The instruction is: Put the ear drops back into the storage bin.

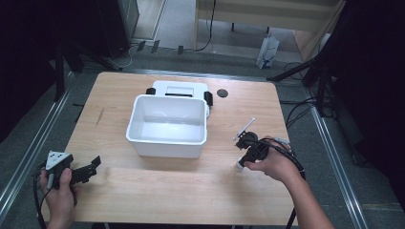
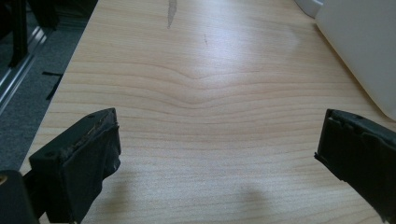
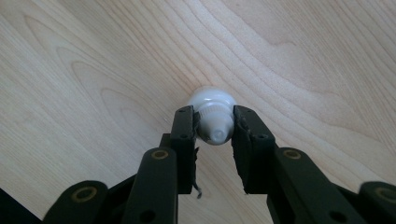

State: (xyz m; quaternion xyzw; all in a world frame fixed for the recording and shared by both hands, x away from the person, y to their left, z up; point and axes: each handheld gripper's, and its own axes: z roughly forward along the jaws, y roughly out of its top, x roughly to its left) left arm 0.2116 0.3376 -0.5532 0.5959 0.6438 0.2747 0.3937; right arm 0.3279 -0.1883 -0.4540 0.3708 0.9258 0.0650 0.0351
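The table (image 1: 157,191) is pale wood with plain grain, smooth and faintly sheened. The white tub (image 1: 167,126) looks like glossy plastic — so does the small white bottle (image 3: 214,122). Matt black jaw pads, frayed at the edges.

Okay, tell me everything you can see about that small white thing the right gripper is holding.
The small white bottle looks like smooth plastic, with a rounded body and a narrower ribbed neck ending in a capped tip that faces the right gripper's camera. The right gripper has its black jaws closed on the neck from both sides. It sits low over the wooden table, right of the white tub; whether it touches the wood is unclear.
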